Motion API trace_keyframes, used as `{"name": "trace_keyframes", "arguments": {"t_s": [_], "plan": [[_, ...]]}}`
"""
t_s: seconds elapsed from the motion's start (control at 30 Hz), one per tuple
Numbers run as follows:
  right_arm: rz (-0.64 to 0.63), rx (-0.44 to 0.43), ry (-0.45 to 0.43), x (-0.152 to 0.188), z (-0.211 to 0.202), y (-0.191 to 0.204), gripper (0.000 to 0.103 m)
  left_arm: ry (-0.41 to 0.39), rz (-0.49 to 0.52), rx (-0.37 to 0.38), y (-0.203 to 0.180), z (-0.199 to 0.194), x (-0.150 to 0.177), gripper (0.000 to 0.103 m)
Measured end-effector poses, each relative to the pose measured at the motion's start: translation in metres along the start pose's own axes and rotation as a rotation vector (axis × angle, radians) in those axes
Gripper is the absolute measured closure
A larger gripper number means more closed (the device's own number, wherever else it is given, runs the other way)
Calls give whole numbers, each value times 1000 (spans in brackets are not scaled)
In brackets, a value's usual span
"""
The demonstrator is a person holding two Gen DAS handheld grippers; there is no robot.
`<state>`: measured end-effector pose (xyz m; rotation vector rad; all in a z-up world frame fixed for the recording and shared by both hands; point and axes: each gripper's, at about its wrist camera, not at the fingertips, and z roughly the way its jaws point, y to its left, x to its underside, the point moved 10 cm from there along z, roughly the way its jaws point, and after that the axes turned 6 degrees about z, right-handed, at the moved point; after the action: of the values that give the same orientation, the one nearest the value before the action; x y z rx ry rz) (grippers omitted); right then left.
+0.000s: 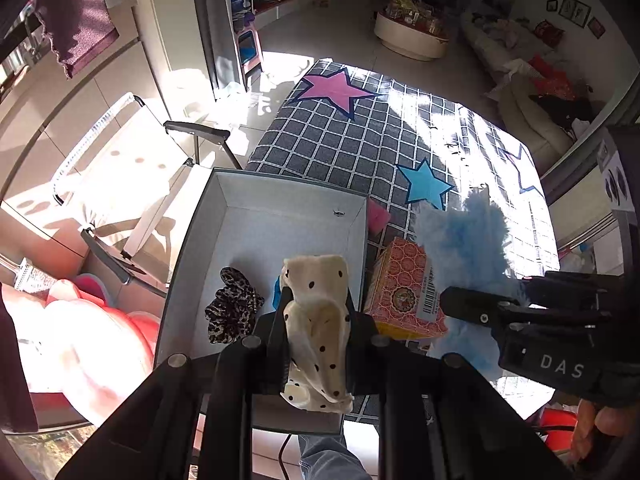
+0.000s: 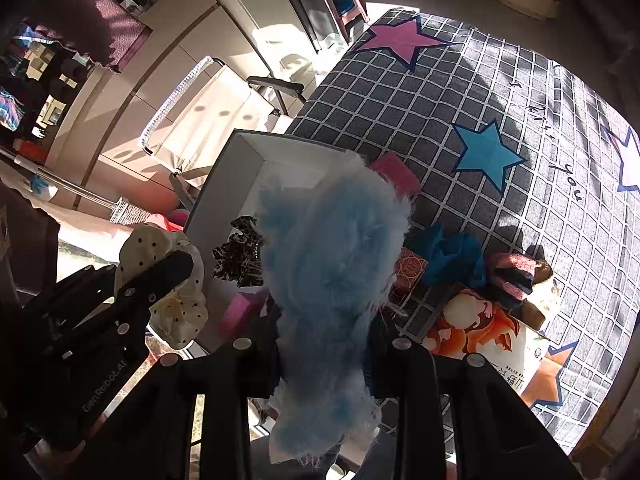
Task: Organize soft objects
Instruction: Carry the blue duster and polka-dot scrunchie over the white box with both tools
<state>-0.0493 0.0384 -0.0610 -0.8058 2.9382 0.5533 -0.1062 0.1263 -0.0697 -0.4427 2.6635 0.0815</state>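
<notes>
1. On the left, my left gripper point(image 1: 316, 320) is clamping a cream polka-dot scrunchie point(image 1: 320, 300), jaws pinched tight on the fabric, and it is hanging over the near end of the open grey box point(image 1: 224, 204).
2. Inside the box a leopard-print scrunchie point(image 1: 232, 308) is already lying on the floor, just beside where mine is hanging (a scrap of something blue is peeking out behind the gripper; I cannot tell what it is).
3. To do this step well, I am judging that the scrunchie should go lower, toward the bare floor beyond the leopard one, before I let the jaws part, so it drops flat and not over the rim.
4. Moving right, an orange patterned carton point(image 1: 404, 288) is standing just outside the box's right wall, with a pink sponge point(image 1: 378, 216) beyond it.
5. Further right, my right gripper point(image 2: 324, 344) is squeezing a fluffy light-blue plush piece point(image 2: 332, 256), jaws closed on its bulk; it is hovering beside the box, over the carton.
6. I am thinking the fluff should wait until the left gripper clears, since the two tools are close together.
7. The surface is a dark grid-patterned cloth point(image 1: 340, 144) with pink and blue stars, lit by hard sun; more soft things are waiting at its right side, by an orange printed bag point(image 2: 488, 332).
8. Around it: a folding chair point(image 1: 120, 160) at left, tiled floor, a sofa at far right.
</notes>
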Motion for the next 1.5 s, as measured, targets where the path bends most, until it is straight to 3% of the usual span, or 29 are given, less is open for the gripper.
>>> {"name": "trace_keyframes", "arguments": {"t_s": [0.67,1.5], "plan": [[-46,8,19,-15,12,18,71,17,-30,-25,24,12,0,81],[-150,4,66,-39,45,61,71,130,-122,-87,74,56,27,81]]}}
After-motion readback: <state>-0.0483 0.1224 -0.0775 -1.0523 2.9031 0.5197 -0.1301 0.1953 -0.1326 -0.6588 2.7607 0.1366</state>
